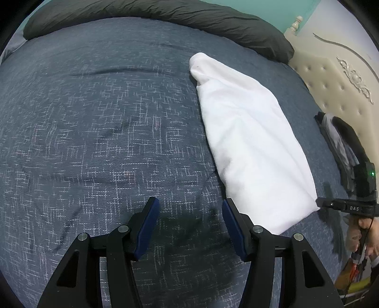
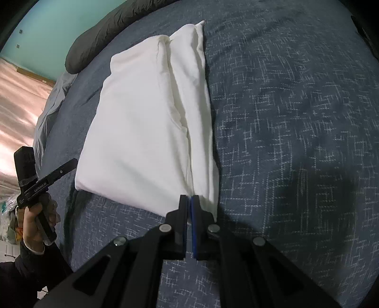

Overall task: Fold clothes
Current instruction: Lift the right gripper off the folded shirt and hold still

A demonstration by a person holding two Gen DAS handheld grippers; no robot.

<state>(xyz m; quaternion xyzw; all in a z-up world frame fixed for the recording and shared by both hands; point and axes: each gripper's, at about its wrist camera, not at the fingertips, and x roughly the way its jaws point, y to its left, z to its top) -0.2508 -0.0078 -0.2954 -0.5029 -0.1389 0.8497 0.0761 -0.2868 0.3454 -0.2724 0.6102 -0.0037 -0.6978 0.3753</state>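
White cotton-looking garment, already folded into a long narrow bundle, lies on the blue-grey patterned bedspread. In the right wrist view it runs from upper centre down to lower centre; in the left wrist view it sits right of centre, slanting toward the lower right.

Right gripper: jaws pressed together, pinching the near hem at the bundle's lower right corner, where the cloth puckers into the pads. Left gripper: fingers apart, nothing between them, hovering over bare bedspread just left of the garment's near end and not touching it. A person's hand holding this gripper shows at lower left of the right wrist view.

Handling, my read: light, soft and limp, with no stiffness, so any lifted edge will sag and the layers can slide apart. A loose flap and crease run down the right side of the bundle, so it is likely to unfold if pulled from one corner only. Best hold is through all layers at both near corners; the near left corner is still free for the left gripper. Not fragile, and the fabric looks grippy enough for the pads.

Dark pillow lies along the top of frame, dark clothes pile at right edge by the padded headboard.
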